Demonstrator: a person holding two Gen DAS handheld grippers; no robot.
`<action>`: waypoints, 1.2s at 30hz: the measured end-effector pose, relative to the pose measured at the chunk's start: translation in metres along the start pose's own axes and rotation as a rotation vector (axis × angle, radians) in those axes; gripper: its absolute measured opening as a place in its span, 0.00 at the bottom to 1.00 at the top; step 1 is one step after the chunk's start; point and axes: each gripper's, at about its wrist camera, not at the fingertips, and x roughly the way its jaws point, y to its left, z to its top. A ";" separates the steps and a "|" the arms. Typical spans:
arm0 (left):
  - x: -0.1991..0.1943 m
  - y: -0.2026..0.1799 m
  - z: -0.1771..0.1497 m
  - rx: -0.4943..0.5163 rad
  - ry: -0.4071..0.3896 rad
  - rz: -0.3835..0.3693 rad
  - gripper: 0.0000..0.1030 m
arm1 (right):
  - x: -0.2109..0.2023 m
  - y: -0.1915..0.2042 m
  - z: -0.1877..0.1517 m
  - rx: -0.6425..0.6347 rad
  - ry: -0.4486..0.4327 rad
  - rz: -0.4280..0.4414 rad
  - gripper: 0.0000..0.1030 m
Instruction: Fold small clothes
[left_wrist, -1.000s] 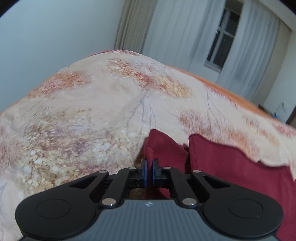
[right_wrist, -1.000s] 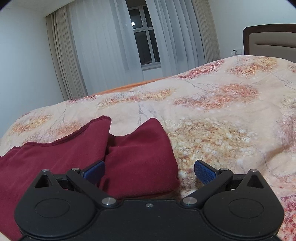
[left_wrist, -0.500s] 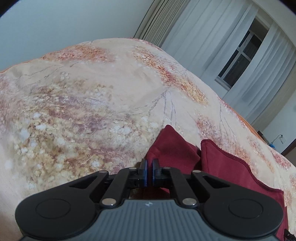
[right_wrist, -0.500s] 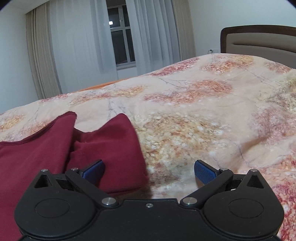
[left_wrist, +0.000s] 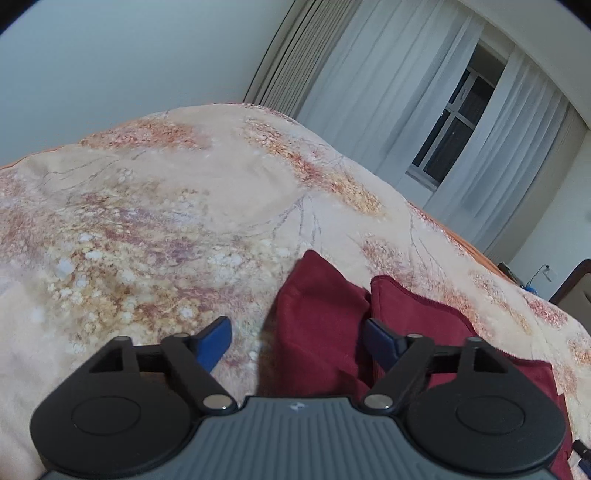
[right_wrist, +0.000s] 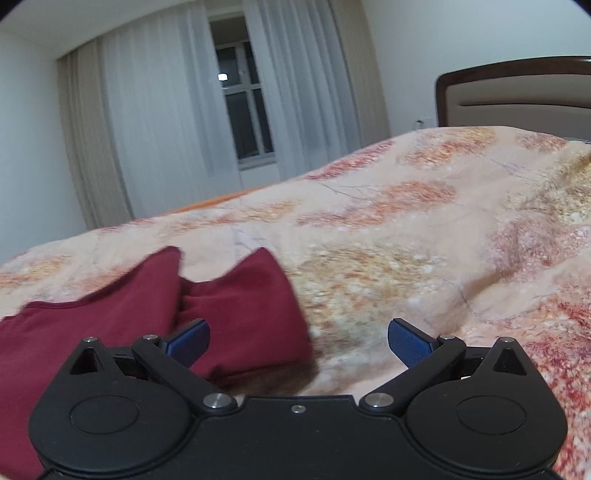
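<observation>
A dark red garment (left_wrist: 325, 325) lies partly folded on the flowered bedspread (left_wrist: 147, 229). In the left wrist view my left gripper (left_wrist: 301, 341) hangs just above it, its jaws opening wide; a fold of the red cloth lies between the blue pads (left_wrist: 216, 341) but neither pad presses on it. The right wrist view shows the same red garment (right_wrist: 147, 314) at lower left. My right gripper (right_wrist: 297, 341) stands open over its right edge, the left pad (right_wrist: 190, 339) above the cloth and the other pad above the bedspread (right_wrist: 406, 258).
The bed fills both views. White curtains (right_wrist: 166, 122) and a dark window (right_wrist: 243, 118) stand behind it. A brown headboard (right_wrist: 517, 96) rises at the far right of the right wrist view. A plain wall (left_wrist: 129, 55) lies beyond the bed's left side.
My left gripper, shut on the red cloth in both earlier frames, now has its jaws apart and the cloth is let go. The right gripper stayed open and drifted sideways along the garment's edge.
</observation>
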 end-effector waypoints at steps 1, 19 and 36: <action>-0.002 -0.001 -0.004 0.002 0.000 0.004 0.89 | -0.008 0.004 -0.001 -0.006 -0.001 0.024 0.99; -0.012 -0.008 -0.061 0.161 -0.109 0.061 1.00 | -0.059 0.083 -0.053 -0.278 0.030 0.036 0.99; -0.013 -0.003 -0.064 0.142 -0.125 0.038 1.00 | -0.075 0.125 -0.059 -0.455 -0.095 -0.016 0.99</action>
